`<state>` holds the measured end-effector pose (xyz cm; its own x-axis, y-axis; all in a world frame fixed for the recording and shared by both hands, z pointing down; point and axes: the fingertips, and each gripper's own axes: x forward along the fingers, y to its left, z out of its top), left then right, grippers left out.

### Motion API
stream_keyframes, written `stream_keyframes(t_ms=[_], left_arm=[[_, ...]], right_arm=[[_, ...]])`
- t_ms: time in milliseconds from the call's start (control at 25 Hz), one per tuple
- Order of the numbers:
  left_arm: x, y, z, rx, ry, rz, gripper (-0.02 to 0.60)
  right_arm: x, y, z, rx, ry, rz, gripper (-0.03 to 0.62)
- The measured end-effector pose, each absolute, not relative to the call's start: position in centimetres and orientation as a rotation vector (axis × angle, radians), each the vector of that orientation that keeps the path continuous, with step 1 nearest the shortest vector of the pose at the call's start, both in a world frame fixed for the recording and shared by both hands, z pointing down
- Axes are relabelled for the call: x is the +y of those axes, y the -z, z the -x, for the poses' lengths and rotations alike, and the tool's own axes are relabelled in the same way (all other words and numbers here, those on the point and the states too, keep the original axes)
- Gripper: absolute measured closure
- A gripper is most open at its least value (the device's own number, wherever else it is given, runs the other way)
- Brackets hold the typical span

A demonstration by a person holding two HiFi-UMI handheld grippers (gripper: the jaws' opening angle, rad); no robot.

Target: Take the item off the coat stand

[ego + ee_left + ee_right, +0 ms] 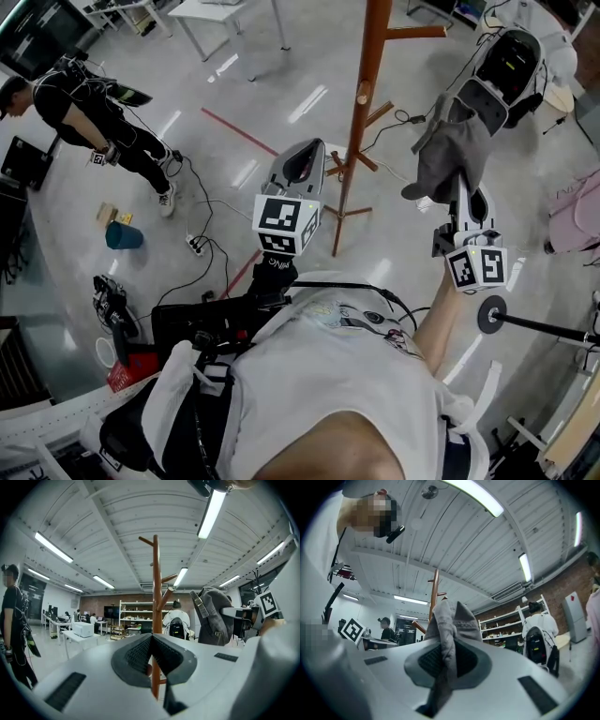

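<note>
A brown wooden coat stand (361, 112) rises from the floor ahead of me, its pegs bare. To its right hangs a grey fabric item (455, 155) with a strap, clear of the pegs. My right gripper (462, 183) is shut on it from below. In the right gripper view the grey cloth (450, 620) is pinched between the pads and drapes over the right gripper (446, 644). My left gripper (312, 150) points at the stand's post with its jaws shut and nothing in them. The left gripper (151, 638) sees the post (156, 597) straight ahead and the grey item (213, 616) to its right.
A person in black (94, 112) stands at the far left, near a blue bucket (124, 234) and a power strip (197, 246) with cables. A white machine with a black back (506, 66) is behind the item. A white table (216, 14) is far off. A round-based pole (491, 314) lies at right.
</note>
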<state>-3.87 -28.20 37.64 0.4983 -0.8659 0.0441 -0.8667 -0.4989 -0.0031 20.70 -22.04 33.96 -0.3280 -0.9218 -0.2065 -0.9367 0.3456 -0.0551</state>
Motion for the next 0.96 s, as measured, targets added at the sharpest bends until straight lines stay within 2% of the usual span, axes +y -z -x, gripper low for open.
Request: stream_keyframes(t_ms=[960], left_arm=[[-28.97,-38.22,4.11,-1.543,-0.064,-2.691,0.578]], right_arm=[[-22.51,-34.16,-20.13,2.408,-0.106,1.668,0.576]])
